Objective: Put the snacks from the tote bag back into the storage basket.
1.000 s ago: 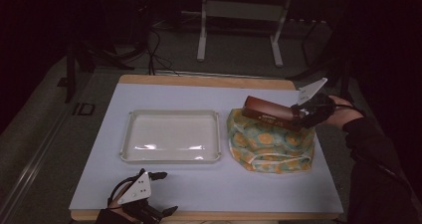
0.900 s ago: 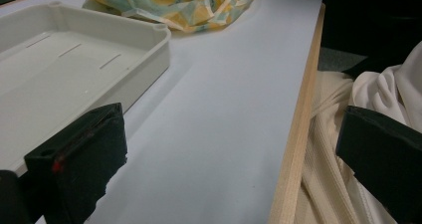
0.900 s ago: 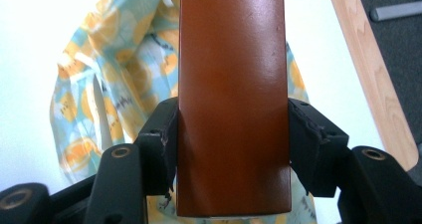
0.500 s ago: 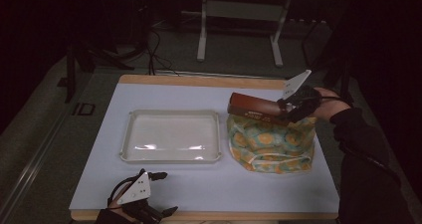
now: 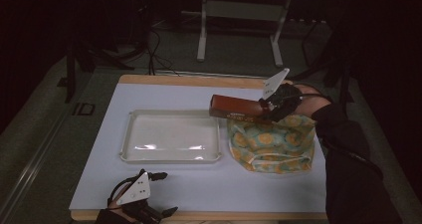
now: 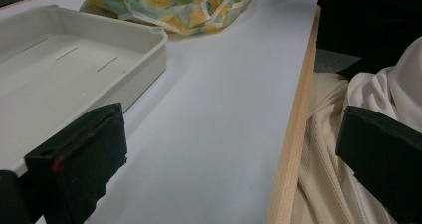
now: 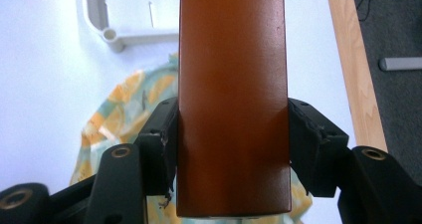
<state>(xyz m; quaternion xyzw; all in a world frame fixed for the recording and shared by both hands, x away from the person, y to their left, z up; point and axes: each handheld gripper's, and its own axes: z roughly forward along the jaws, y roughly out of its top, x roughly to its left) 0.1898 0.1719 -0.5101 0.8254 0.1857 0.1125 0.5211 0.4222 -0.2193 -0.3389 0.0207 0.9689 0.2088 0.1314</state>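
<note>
A: So what's being held by the right tool (image 5: pixel 266 106) here?

B: A long brown box (image 5: pixel 234 107) is pinched at one end, jaws pressed against its two sides. In the right gripper view the box (image 7: pixel 233 84) runs straight out ahead of the tool (image 7: pixel 233 149), lifted clear of the bench (image 5: pixel 199 189). Directly underneath it a patterned fabric bag (image 5: pixel 271 144), yellow and teal, is slumped on the bench, and part of the bag (image 7: pixel 114 114) can be seen just below the jaws.

A: And the other one?

B: The left tool (image 5: pixel 164 193) is kept low at the near edge of the bench, jaws spread wide, nothing between them. From the left gripper view, a white tray (image 6: pixel 74 69) is seen just ahead of one jaw, with the bag (image 6: pixel 169 2) farther off beyond the tray's corner. The wooden edge strip (image 6: pixel 293 134) and some cream fabric (image 6: pixel 338 149) are seen beside the other jaw.

A: Tray got anything in it?

B: Looks bare from above; the tray (image 5: pixel 130 134) is set just beside the bag, not quite touching as far as can be told.
</note>
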